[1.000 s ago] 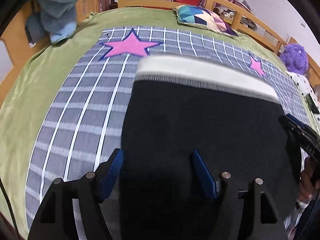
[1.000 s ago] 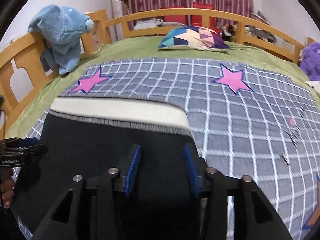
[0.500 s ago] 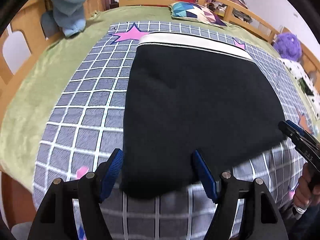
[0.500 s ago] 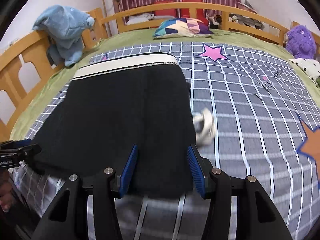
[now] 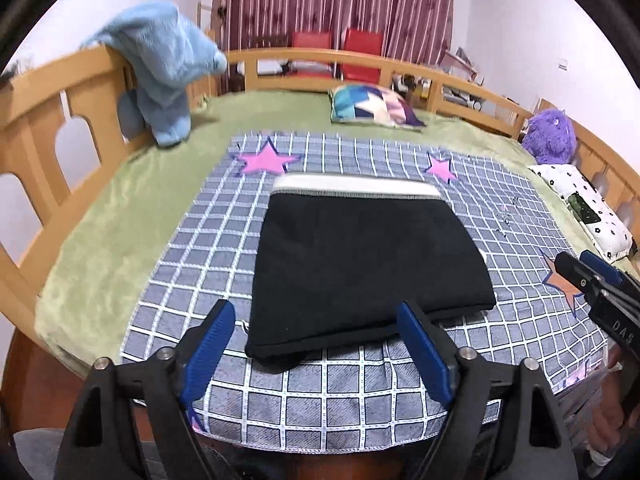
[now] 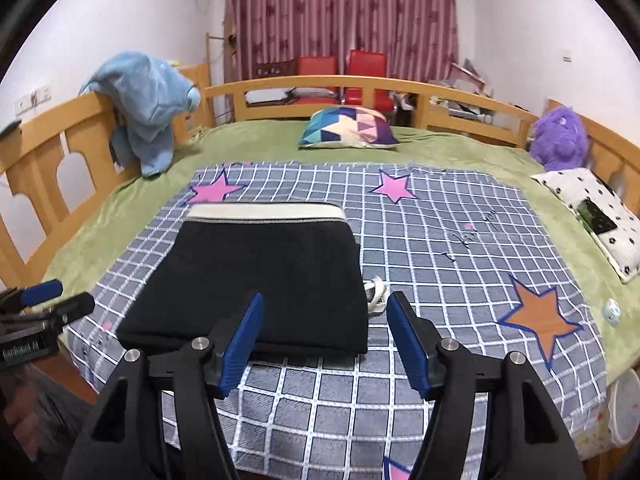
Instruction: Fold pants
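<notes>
You are holding the left gripper [image 5: 316, 352] at six o'clock in its own view, jaws spread wide with nothing between the pads; those jaws have just been opening, and the near hem of the pants [image 5: 360, 268] is lying beyond the tips, untouched; the right gripper [image 6: 324, 340] is doing the same at six o'clock in its view, jaws parted, just opened further, and carrying nothing, only the checked blanket [image 6: 460, 248] showing between the blue pads.

Just past the tips, the pants are lying as a flat black rectangle at about twelve o'clock from the left gripper and eleven from the right, layers stacked with edges roughly matching; a pale drawstring [image 6: 374, 300] is peeking out at the right edge, near the right gripper's tips; farther off, the cream waistband [image 5: 356, 190] is showing along the far edge.

Judging from that, you are finishing: the folding looks done and both tools are free of the cloth; what may be left is tucking the drawstring in.

Farthest away, the patterned cushion [image 6: 348, 128] is sitting at twelve o'clock by the wooden rail [image 6: 360, 84].
</notes>
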`<state>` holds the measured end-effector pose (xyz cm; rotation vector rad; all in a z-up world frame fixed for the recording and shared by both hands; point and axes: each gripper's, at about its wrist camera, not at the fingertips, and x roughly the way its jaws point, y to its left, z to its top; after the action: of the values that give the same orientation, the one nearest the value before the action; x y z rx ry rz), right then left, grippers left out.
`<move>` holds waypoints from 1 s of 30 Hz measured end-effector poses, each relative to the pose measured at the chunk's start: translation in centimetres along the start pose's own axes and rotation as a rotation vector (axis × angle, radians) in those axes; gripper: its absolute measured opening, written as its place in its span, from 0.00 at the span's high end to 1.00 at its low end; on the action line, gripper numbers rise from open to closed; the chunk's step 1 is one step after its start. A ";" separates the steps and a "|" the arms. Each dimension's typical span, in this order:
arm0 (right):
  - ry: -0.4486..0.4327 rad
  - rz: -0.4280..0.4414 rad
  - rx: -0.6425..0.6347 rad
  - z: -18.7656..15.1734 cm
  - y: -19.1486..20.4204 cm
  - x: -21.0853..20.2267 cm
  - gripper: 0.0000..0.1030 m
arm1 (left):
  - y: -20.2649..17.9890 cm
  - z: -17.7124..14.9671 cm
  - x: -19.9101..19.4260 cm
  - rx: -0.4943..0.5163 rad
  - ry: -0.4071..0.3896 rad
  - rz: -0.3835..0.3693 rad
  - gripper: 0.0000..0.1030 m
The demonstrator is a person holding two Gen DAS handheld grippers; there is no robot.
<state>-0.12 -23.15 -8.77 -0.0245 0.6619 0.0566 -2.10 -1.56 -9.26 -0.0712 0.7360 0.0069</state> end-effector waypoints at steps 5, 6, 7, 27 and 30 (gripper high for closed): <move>0.006 -0.029 0.031 0.1 -0.4 -1.2 0.12 | -1.0 -0.2 -2.2 0.022 -0.026 0.002 0.12; 0.007 -0.046 0.032 -0.1 -0.4 -1.3 0.12 | -1.1 -0.2 -2.5 0.025 -0.034 0.009 0.09; 0.012 -0.052 0.033 -0.1 -0.4 -1.2 0.12 | -1.2 -0.3 -2.8 0.025 -0.042 0.015 0.08; 0.006 -0.082 0.009 -0.1 0.9 -2.8 0.09 | -0.8 -0.3 -3.5 -0.004 -0.049 -0.007 0.08; 0.009 -0.082 0.018 0.0 0.7 -2.8 0.09 | -0.8 -0.3 -3.4 0.000 -0.046 -0.008 0.08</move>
<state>-2.35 -22.52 -7.09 -0.0351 0.6700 -0.0286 -4.83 -2.35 -7.14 -0.0738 0.6902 0.0009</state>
